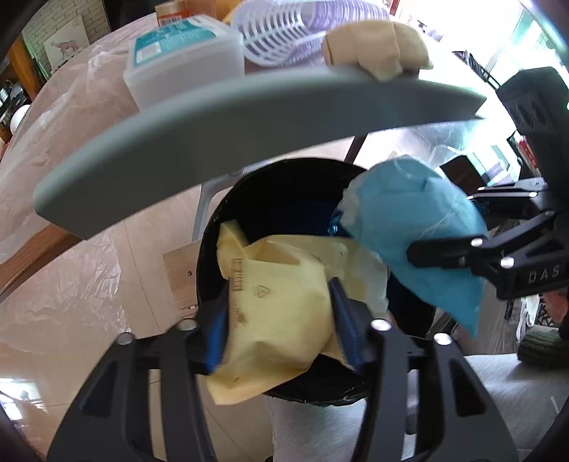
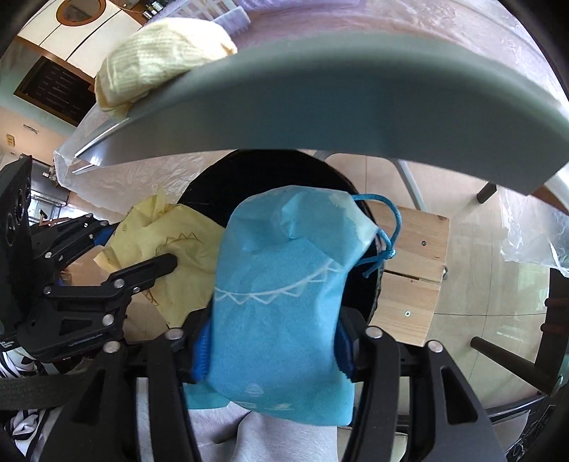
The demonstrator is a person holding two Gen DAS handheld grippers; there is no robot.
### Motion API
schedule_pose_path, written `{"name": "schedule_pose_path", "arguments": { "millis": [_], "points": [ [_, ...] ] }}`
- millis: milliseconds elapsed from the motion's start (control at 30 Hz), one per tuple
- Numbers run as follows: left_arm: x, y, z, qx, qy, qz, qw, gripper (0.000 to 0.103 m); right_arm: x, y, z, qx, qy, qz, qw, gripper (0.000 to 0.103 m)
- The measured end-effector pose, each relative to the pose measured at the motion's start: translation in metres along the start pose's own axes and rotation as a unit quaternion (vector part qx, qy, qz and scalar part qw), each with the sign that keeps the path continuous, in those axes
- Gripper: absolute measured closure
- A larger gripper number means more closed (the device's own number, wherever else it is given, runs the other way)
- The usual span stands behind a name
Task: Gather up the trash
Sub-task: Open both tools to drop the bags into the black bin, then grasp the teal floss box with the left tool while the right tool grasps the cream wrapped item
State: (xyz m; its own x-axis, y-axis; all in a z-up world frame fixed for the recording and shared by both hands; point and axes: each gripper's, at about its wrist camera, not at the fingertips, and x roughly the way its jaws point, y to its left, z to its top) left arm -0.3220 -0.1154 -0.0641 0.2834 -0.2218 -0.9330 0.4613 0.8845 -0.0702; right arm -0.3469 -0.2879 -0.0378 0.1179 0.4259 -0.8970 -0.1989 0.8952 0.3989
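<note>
My left gripper (image 1: 281, 312) is shut on a yellow bag (image 1: 281, 312) and holds it over the mouth of a black bin (image 1: 284, 199) below the table edge. My right gripper (image 2: 274, 320) is shut on a blue drawstring bag (image 2: 281, 305), also above the bin (image 2: 213, 184). In the left wrist view the blue bag (image 1: 416, 231) hangs to the right, pinched by the right gripper. In the right wrist view the yellow bag (image 2: 167, 256) sits to the left in the left gripper.
The grey table edge (image 1: 249, 124) curves overhead, also in the right wrist view (image 2: 320, 106). On it lie a folded beige cloth (image 1: 377, 46), a clear plastic box (image 1: 185, 60) and a white slotted scoop (image 1: 281, 32). A wooden stool (image 2: 409, 270) stands beside the bin.
</note>
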Motion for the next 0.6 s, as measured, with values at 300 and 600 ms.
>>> {"name": "schedule_pose_path", "arguments": {
  "millis": [300,600],
  "points": [
    [-0.033,0.006,0.004,-0.011,-0.046,0.011,0.9988,0.026,-0.055,0.020,-0.010,-0.057,-0.056,-0.028,0.996,0.031],
    [-0.116,0.040,0.030,-0.069,-0.162,0.005,0.9844,0.003,-0.131,0.070,-0.003,-0.132,-0.204,-0.066,0.968,0.007]
  ]
}}
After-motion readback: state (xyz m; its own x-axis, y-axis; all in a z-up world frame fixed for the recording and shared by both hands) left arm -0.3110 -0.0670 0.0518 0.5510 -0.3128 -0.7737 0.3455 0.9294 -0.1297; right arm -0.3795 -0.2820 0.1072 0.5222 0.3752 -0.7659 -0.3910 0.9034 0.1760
